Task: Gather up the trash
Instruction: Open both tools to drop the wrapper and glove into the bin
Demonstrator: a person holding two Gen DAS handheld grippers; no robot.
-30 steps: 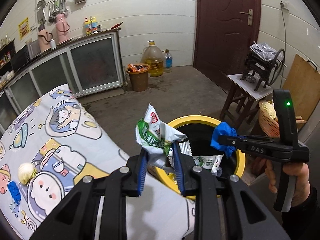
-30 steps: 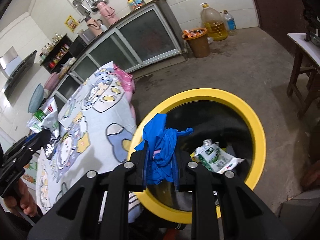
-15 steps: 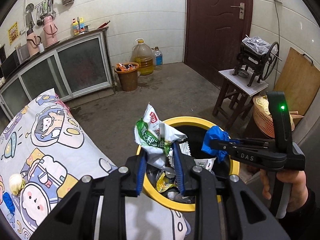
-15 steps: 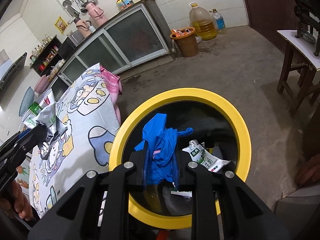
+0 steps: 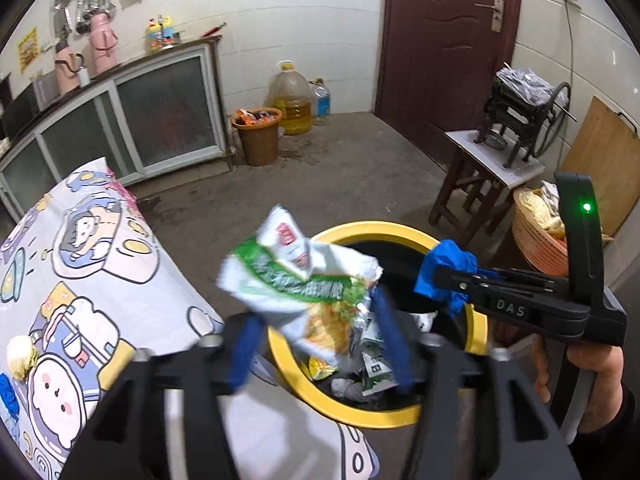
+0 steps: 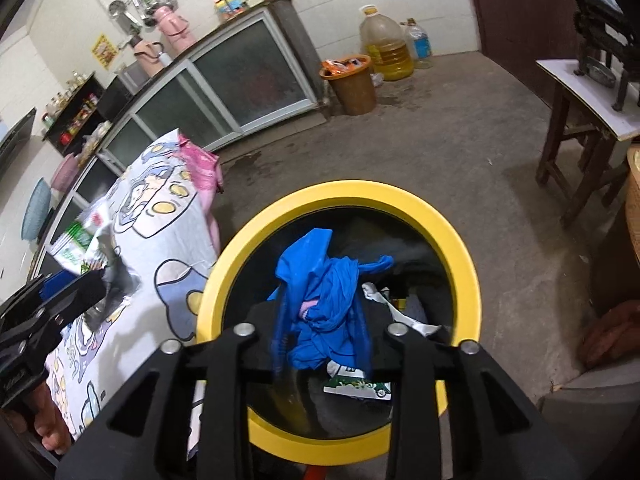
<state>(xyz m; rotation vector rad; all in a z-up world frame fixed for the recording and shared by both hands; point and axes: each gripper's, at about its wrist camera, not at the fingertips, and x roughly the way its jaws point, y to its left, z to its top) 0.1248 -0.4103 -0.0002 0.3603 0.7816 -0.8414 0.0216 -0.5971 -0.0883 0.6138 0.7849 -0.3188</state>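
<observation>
A yellow-rimmed black trash bin (image 5: pixel 376 227) stands on the floor beside the table; it also shows in the right wrist view (image 6: pixel 400 196) with wrappers inside. My left gripper (image 5: pixel 320 336) is open, its blue pads spread wide and blurred, and a crumpled green-and-white snack wrapper (image 5: pixel 296 276) sits loose between them above the bin's near rim. My right gripper (image 6: pixel 322 328) holds a crumpled blue glove (image 6: pixel 326 280) over the bin's opening, its pads slightly parted and blurred. The right gripper (image 5: pixel 430 278) with the blue glove (image 5: pixel 448 264) also shows in the left wrist view.
A table with a cartoon-print cloth (image 5: pixel 80 264) is left of the bin; a pale ball (image 5: pixel 20 356) and blue scrap (image 5: pixel 8 396) lie on it. An orange pail (image 5: pixel 258 136), oil jug (image 5: pixel 292 100), wooden stool (image 5: pixel 480 176) and basket (image 5: pixel 536 232) stand around.
My left gripper's fingers have spread apart and the snack wrapper has come loose between them. My right gripper has moved further over the bin and its pads have begun to part.
</observation>
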